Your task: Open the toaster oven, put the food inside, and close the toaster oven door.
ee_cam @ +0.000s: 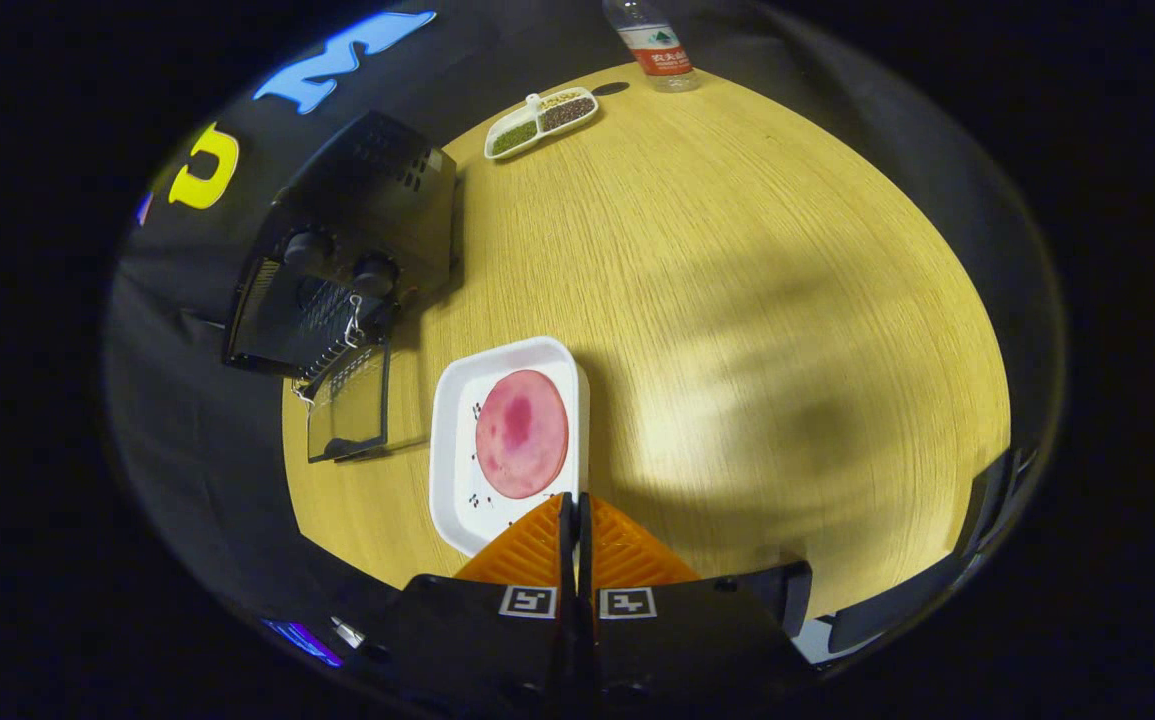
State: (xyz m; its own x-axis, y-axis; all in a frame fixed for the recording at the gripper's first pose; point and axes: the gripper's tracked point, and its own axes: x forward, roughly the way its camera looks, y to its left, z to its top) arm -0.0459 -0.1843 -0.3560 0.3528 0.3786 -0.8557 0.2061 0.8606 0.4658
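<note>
Oven (357,240) upper left, door (347,405) already down; food (521,433) on tray (452,450) mid-frame, not loaded; gripper (574,510) fingers pressed together, empty.

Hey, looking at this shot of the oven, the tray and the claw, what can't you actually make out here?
- Toaster oven interior: dark behind the dropped glass door, gripper view.
- White tray's near corner: covered by the claw, fingers together; whether they pinch the rim is unclear.
- Pink food: what kind, too blurred.
- Divided dish contents: too small.
- Bottle top: cut off by the view's edge.
</note>
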